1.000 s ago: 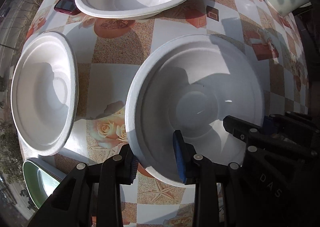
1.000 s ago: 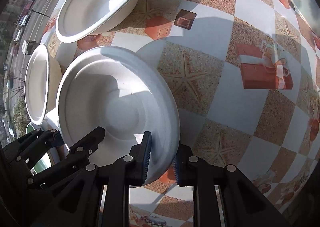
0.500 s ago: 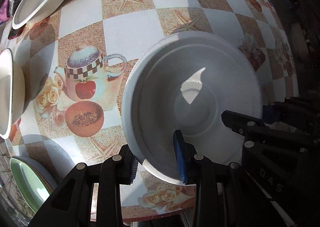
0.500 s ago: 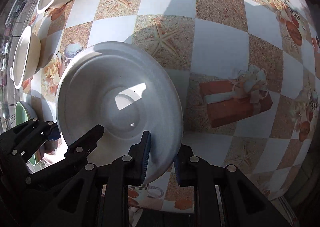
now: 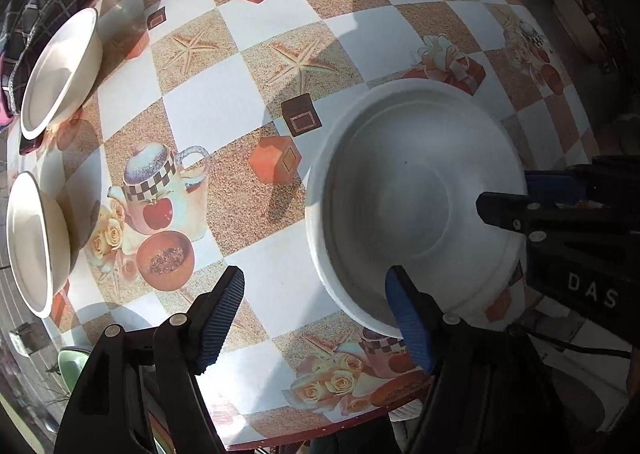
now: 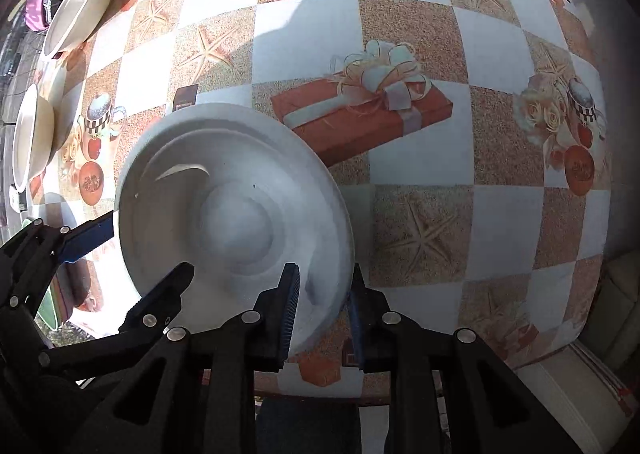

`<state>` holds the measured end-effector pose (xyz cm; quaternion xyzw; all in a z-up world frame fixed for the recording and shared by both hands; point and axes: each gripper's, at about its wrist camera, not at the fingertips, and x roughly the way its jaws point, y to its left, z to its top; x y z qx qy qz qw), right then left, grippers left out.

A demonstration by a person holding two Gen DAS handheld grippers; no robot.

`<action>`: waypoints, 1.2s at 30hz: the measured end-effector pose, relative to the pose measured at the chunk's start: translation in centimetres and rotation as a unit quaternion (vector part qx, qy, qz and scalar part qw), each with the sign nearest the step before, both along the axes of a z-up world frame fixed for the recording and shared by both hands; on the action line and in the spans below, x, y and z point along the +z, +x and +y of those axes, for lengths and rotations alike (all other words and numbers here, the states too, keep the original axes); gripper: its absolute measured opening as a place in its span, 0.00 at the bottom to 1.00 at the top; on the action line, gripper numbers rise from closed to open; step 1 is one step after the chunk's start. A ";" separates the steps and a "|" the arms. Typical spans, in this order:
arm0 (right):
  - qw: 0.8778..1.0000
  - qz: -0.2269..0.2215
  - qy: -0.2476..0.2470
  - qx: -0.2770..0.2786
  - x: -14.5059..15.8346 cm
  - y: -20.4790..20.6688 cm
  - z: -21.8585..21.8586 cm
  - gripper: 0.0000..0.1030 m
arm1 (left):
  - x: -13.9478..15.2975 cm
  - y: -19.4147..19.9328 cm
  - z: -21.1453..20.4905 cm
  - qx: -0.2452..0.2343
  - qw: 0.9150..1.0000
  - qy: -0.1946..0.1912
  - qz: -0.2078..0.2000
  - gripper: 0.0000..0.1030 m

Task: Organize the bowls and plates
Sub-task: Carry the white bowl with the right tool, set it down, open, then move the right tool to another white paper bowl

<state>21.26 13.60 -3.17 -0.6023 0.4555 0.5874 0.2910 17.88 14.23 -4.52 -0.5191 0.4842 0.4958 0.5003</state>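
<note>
While both sets of jaws are spreading, the white bowl [image 5: 412, 205] sits near the near edge of the table [image 5: 224, 105], on its checkered cloth printed with starfish, gift boxes and teapots. The left gripper [image 5: 316, 318] has let go: its jaws stand wide, one blue pad out over bare cloth to the left and the other inside the bowl by its near rim, neither pressing on it. The right gripper [image 6: 322, 306] straddles the bowl's near right rim, its jaws only narrowly parted, with the rim between the pads; whether the pads [image 6: 290, 308] touch the rim cannot be told, though a slim gap seems to show on each side. From the left wrist view the right gripper's black fingers reach in over the bowl's right edge. Well apart, at the far left of the table, two more white bowls stand, one farther [image 5: 60, 69] and one nearer [image 5: 34, 242]. A green dish [image 5: 72, 364] peeks out at the near left edge.
</note>
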 end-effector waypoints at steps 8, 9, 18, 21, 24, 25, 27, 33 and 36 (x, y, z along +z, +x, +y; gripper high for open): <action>0.996 0.008 0.061 -0.061 4.2 2.5 0.8 0.86 | 5.5 -4.3 -2.5 0.000 0.998 0.055 0.010 0.87; 0.996 0.008 0.065 -0.068 4.6 2.8 0.7 0.86 | 6.0 -4.7 -2.8 0.004 0.998 0.058 0.004 0.87; 0.992 0.013 0.099 -0.078 8.6 0.8 2.2 1.00 | 6.2 -7.9 -6.6 0.030 0.997 0.068 -0.012 0.87; 0.995 0.015 0.080 -0.064 8.0 -0.8 1.2 1.00 | 6.9 -8.5 -6.9 0.036 0.997 0.069 -0.004 0.87; 0.996 0.013 0.079 -0.048 8.7 -1.8 0.5 1.00 | 7.1 -9.4 -7.1 0.046 0.996 0.072 -0.001 0.87; 0.996 0.011 0.080 -0.044 8.8 -2.1 0.4 1.00 | 7.2 -9.7 -7.2 0.051 0.996 0.074 0.000 0.87; 0.996 0.008 0.079 -0.036 8.8 -2.7 0.3 1.00 | 7.3 -10.5 -7.6 0.061 0.995 0.076 0.001 0.87; 0.996 0.008 0.082 -0.017 9.3 -4.4 0.0 1.00 | 7.6 -12.9 -8.5 0.093 0.992 0.080 0.005 0.87; 0.997 0.006 0.080 -0.005 9.4 -5.4 -0.2 1.00 | 7.6 -13.8 -8.9 0.107 0.991 0.080 0.007 0.87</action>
